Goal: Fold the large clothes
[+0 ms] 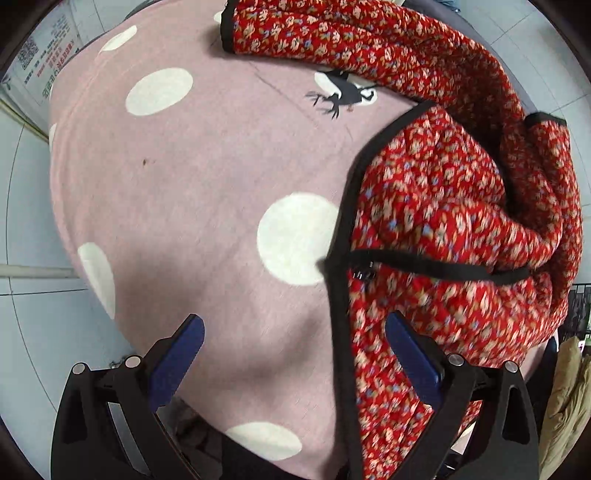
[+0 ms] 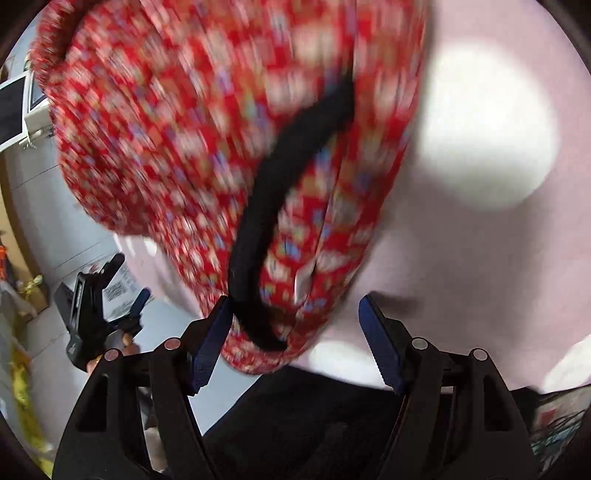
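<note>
- In the left wrist view, the left gripper [image 1: 295, 332] points down at the table with its jaws standing wide; nothing is between the blue pads [image 1: 177, 360], only the cloth below
- The right finger of this gripper is over the near edge of the red flowered garment [image 1: 443, 229], but I cannot tell if it touches it
- In the right wrist view, the right gripper [image 2: 293, 321] also has its jaws wide apart; the near end of the garment [image 2: 207, 122] with its black trim [image 2: 258, 236] lies between the fingers, close to the left pad, and the pads do not press on it
- This view is blurred, so fine details of the garment are not clear
- The garment lies crumpled on the right part of the pink cloth with white dots [image 1: 184, 177], its black border [image 1: 345, 206] running along its left edge
- Farther away, one sleeve-like part [image 1: 314, 29] reaches across the far side of the cloth, near a small black deer figure [image 1: 340, 94]
- In the right wrist view the left gripper [image 2: 107, 295] shows at the left, beyond the table edge, above a pale floor [image 2: 44, 229]
</note>
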